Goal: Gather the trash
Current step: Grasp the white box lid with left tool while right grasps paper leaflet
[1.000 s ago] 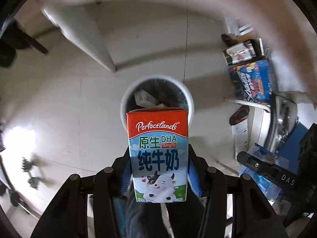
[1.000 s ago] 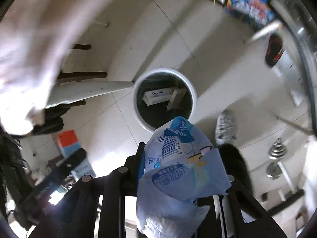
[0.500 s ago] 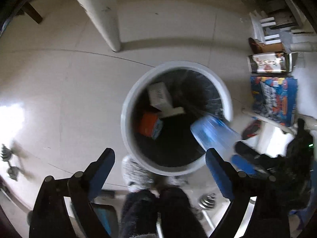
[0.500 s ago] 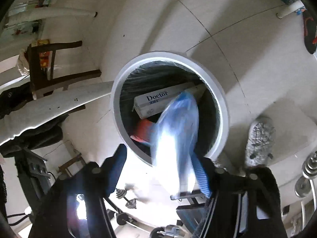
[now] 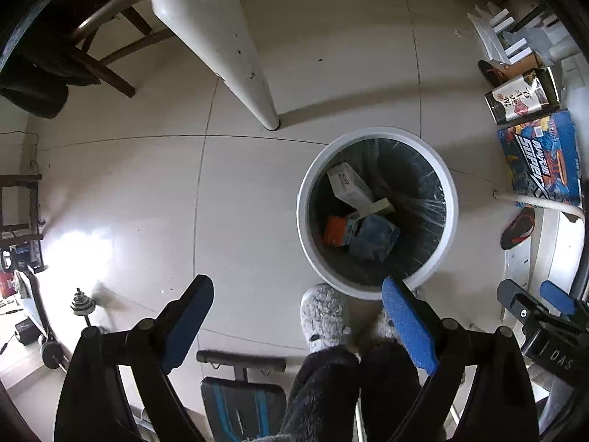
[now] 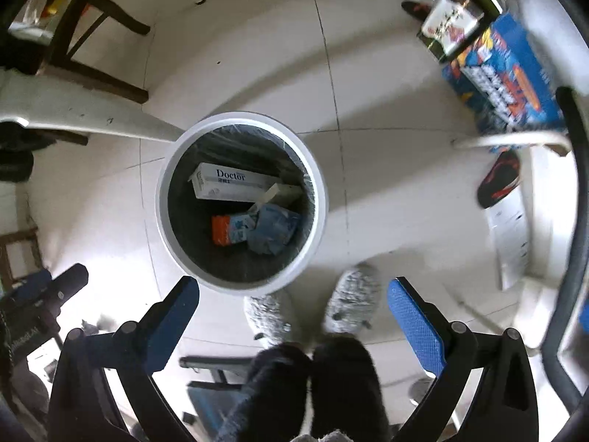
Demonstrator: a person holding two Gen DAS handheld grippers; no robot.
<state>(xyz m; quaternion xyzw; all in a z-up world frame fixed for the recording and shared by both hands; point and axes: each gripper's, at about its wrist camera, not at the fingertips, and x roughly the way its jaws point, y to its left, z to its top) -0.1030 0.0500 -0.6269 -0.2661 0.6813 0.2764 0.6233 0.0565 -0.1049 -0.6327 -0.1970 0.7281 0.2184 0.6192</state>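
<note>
A white round trash bin (image 5: 450, 199) with a black liner stands on the tiled floor; it also shows in the right wrist view (image 6: 319, 199). Inside lie a white "Doctor" box (image 6: 232, 182), the red-topped milk carton (image 6: 226, 230) and a crumpled blue wrapper (image 6: 274, 230); the same carton (image 5: 335, 230) and wrapper (image 5: 373, 237) show in the left wrist view. My left gripper (image 5: 298, 302) is open and empty, above and just short of the bin. My right gripper (image 6: 294, 304) is open and empty above the bin's near rim.
The person's grey slippers (image 6: 351, 304) stand beside the bin. A white table leg (image 5: 228, 51) slants behind it. Wooden chairs (image 5: 99, 55) stand at the far left. Boxes and a blue printed carton (image 5: 541, 158) lie on the right. Dumbbells (image 5: 79, 304) and a bench (image 5: 239, 394) are near.
Both grippers opened and dropped their loads: the milk carton from the left, the blue wrapper from the right. Both now lie in the bin. The views tilted further down over the floor.
</note>
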